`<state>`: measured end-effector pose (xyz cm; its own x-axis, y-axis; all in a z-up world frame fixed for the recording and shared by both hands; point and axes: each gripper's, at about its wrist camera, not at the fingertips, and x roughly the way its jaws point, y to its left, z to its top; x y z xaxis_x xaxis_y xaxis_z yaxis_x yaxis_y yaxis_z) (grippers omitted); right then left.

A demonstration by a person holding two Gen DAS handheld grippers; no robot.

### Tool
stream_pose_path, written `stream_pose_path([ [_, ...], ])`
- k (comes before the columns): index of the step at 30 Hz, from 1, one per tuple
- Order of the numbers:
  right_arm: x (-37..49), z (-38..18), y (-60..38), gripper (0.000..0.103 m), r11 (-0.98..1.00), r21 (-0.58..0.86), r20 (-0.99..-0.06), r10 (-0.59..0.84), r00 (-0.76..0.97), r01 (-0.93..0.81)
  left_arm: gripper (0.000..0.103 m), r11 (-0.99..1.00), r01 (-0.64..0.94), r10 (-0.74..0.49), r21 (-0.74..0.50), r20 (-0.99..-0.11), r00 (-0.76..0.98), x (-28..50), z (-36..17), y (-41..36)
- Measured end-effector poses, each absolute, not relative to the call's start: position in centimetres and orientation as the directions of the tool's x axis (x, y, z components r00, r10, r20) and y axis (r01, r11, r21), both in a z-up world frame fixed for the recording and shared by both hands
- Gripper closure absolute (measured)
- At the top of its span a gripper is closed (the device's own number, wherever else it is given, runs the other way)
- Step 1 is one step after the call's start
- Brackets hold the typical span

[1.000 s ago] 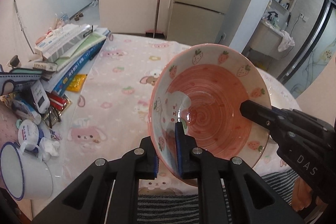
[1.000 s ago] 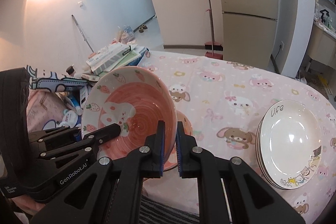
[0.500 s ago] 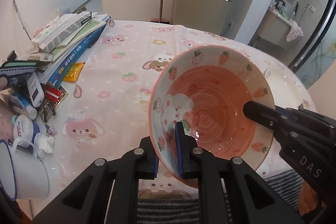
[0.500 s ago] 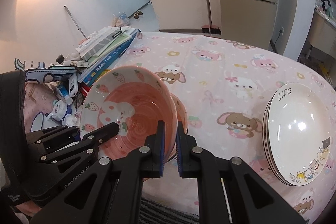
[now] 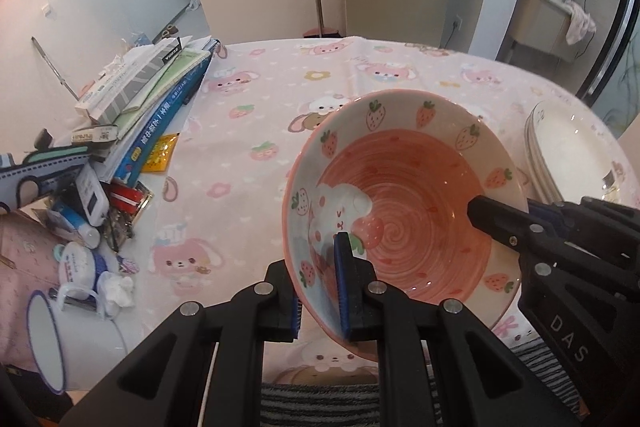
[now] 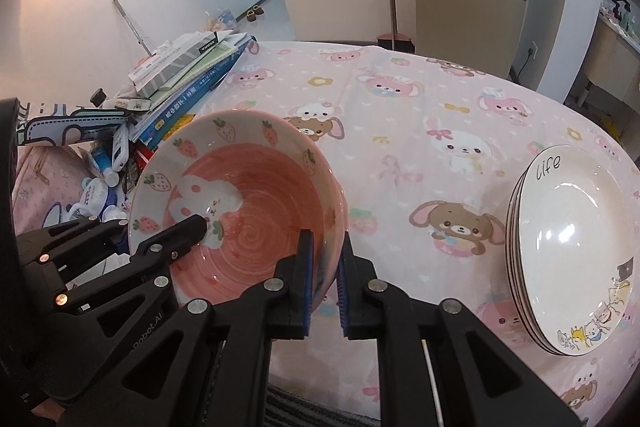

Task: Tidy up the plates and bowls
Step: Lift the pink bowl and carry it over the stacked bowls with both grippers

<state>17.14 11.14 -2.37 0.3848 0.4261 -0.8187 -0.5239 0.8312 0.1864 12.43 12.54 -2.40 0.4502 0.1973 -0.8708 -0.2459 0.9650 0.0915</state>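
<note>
Nearest, the left gripper [image 5: 320, 291] and right gripper [image 6: 323, 281] each clamp opposite rims of the strawberry bowl [image 5: 404, 211], held tilted just above the pink tablecloth [image 6: 420, 115]. The step appears to be setting it onto a second bowl [image 6: 342, 197] beneath, glimpsed only by the right view; next, level, lower, release. Farther right stands the plate stack [image 6: 576, 259], shown whole there only.

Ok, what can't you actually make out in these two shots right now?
- Left wrist view: the strawberry bowl hides whatever lies beneath it.
- Right wrist view: how many plates are in the white plate stack; rims too thin to count.
- Right wrist view: the left gripper body is cut off by the edge.
</note>
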Motion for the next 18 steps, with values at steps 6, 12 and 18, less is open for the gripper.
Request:
stream_pose_path([
  [6, 17.3, -2.6, 11.1, 0.092, 0.833, 0.172, -0.818, 0.419, 0.396, -0.526, 0.086, 0.961, -0.208, 0.254, 0.181, -0.875, 0.413, 13.1, -2.7, 11.7],
  [12, 17.5, -2.7, 10.9, 0.091, 0.820, 0.181, -0.819, 0.431, 0.378, -0.542, 0.086, 0.961, -0.178, 0.265, 0.210, -0.883, 0.388, 13.5, -2.6, 11.5],
  [18, 17.8, -2.8, 10.4, 0.091, 0.817, 0.219, -0.815, 0.454, 0.360, -0.534, 0.086, 0.961, -0.174, 0.267, 0.214, -0.883, 0.385, 13.7, -2.7, 11.4],
])
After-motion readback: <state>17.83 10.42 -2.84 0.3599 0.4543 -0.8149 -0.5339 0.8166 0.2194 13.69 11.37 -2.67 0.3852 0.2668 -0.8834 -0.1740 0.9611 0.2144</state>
